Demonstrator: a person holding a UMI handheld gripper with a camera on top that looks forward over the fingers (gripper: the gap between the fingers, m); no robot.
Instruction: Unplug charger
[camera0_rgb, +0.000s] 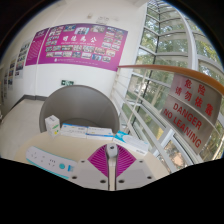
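Note:
My gripper (111, 152) is low over a white table. Its two magenta pads (98, 160) stand close together. A small grey-white piece, seemingly the charger (111, 147), is pinched between the fingertips; most of it is hidden by the fingers. A white power strip (47, 158) with a blue light lies on the table (30, 140) to the left of the fingers, apart from them. I see no cable running from the held piece to the strip.
A small white box (52, 123) and white-and-blue items (100, 130) lie on the table beyond the fingers. A glass railing with a red "DANGER NO LEANING" sign (195, 115) stands to the right. A white arch (75, 100) and magenta posters (75, 45) are behind.

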